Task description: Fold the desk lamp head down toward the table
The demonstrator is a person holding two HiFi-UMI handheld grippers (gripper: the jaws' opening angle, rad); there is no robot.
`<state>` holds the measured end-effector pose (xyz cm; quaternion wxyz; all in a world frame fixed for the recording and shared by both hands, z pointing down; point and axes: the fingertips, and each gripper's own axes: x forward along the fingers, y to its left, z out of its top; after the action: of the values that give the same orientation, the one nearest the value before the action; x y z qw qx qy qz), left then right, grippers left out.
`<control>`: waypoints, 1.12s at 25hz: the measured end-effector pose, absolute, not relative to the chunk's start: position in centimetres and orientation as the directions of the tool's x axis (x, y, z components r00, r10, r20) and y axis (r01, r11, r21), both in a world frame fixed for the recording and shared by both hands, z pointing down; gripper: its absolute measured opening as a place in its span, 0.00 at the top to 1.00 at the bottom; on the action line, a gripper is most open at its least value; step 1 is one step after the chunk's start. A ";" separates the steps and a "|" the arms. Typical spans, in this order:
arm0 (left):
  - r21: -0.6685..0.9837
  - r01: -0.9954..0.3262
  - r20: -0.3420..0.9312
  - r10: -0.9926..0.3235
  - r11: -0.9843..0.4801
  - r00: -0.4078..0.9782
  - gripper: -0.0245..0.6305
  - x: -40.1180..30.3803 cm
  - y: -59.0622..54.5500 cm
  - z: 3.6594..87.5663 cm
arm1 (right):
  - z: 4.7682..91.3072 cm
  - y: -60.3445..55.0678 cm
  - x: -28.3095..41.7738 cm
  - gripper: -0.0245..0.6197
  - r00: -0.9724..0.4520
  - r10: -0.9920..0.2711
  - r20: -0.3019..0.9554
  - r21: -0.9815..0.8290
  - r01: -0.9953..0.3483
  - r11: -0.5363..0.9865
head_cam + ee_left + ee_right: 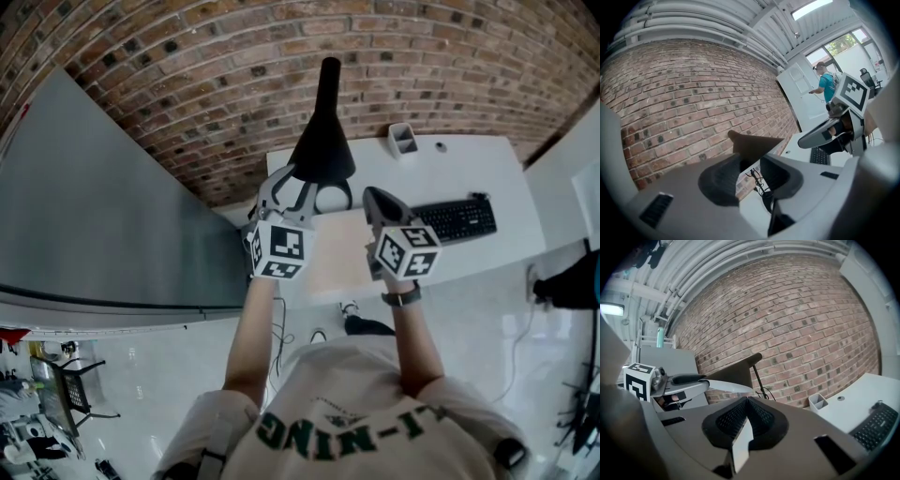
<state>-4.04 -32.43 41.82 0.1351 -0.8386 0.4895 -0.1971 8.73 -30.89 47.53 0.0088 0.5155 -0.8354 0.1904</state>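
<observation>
Head view: the black cone-shaped desk lamp head (323,141) hides its own stem and foot. The left gripper (291,187) tips sit at its rim; contact unreadable. Black computer keyboard (459,217): left end is behind the right gripper (382,208). Dark object (574,281) is cut by the right edge, unidentifiable.
Left gripper view: distant person in a teal shirt (827,86) is too small for detail.

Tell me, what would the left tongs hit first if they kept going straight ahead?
Probably the dark lamp head, just beyond the left tongs, with brick wall behind; depth is unclear.
</observation>
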 end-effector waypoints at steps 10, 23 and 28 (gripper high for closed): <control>-0.446 -0.759 0.198 -0.879 -0.474 0.433 0.78 -4.1 -32.6 43.5 | 48.0 -31.1 8.7 0.96 -0.464 -0.857 0.225 -0.311 -0.867 0.388; -0.537 -0.721 0.200 -0.896 -0.438 0.396 0.78 -4.1 -33.2 46.3 | 48.9 -31.6 8.9 0.96 -0.444 -0.865 0.232 -0.310 -0.877 0.367; -0.556 -0.710 0.211 -0.900 -0.432 0.382 0.78 -4.0 -33.8 47.8 | 49.2 -32.1 9.9 0.96 -0.420 -0.879 0.227 -0.311 -0.886 0.343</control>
<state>-3.96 -33.79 47.80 0.1910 -0.8091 0.4974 -0.2479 9.91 -32.10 49.20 0.0096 0.5385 -0.8194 0.1962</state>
